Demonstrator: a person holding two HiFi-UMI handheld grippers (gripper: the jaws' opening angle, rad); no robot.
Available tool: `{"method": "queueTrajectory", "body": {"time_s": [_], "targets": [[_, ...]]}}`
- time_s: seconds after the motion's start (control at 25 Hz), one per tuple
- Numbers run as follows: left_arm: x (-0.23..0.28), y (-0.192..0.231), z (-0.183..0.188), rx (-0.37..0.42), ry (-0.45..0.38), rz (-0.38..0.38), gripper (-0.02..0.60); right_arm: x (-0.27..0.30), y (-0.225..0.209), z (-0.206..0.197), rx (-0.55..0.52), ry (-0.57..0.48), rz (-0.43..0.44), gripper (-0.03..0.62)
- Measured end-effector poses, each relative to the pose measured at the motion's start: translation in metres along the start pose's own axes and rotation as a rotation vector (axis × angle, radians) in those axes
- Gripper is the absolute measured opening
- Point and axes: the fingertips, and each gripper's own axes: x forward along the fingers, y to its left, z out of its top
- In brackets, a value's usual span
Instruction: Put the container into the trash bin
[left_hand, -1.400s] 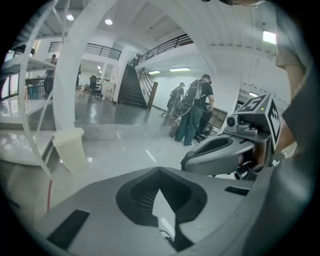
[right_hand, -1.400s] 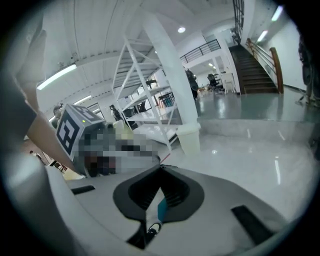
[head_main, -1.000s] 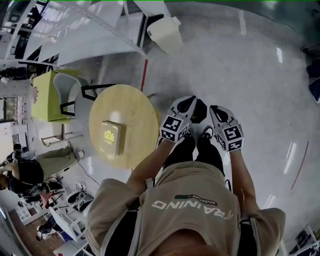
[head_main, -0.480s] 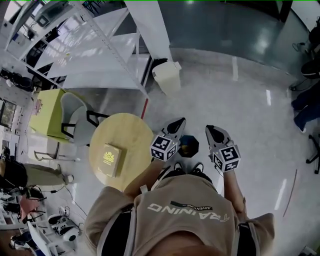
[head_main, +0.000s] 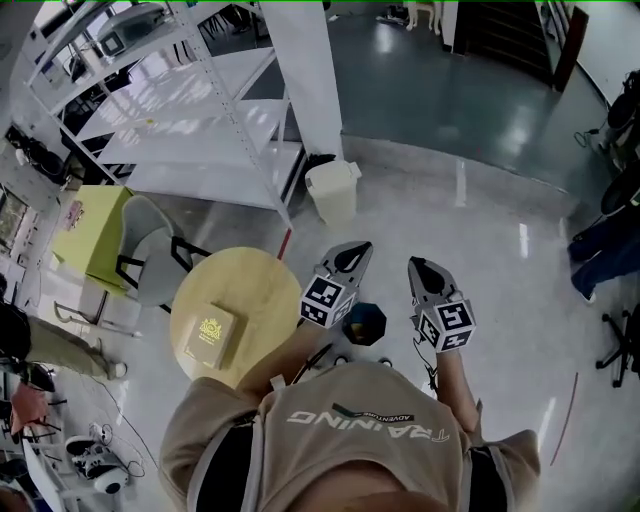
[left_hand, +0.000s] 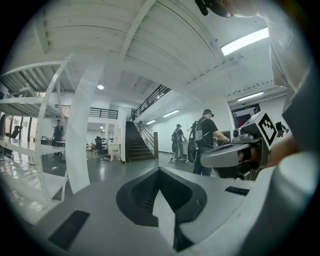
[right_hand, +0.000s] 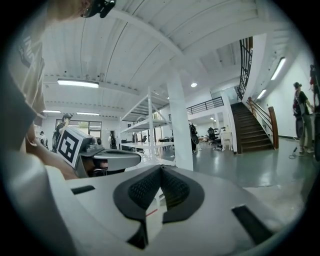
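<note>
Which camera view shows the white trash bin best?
The head view: the trash bin is seen whole from above, standing on the floor by the white pillar. In the left gripper view and the right gripper view I cannot find it.

A dark trash bin (head_main: 366, 322) with an angular rim is standing upright on the pale floor (head_main: 500, 260), near, just to the right of the round table (head_main: 262, 290). Its open mouth is facing straight up. The inside is showing only as dark with a faint bluish glint, so whether the container is lying in it cannot be told. Farther off, a cream bin (head_main: 332, 190) with its lid on is standing upright.
</note>
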Motion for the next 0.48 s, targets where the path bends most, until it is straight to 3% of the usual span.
{"method": "queueTrajectory", "body": {"time_s": [0.28,0.48], "targets": [[-0.020,0.017,-0.002,-0.039,0.028,0.062,0.008,0.005,0.009,0.008,-0.028,0.003,-0.017,0.001],[-0.028,0.018,-0.024,-0.097,0.061,0.082,0.008,0.006,0.009,-0.002,-0.025,0.025,-0.027,0.002]]}}
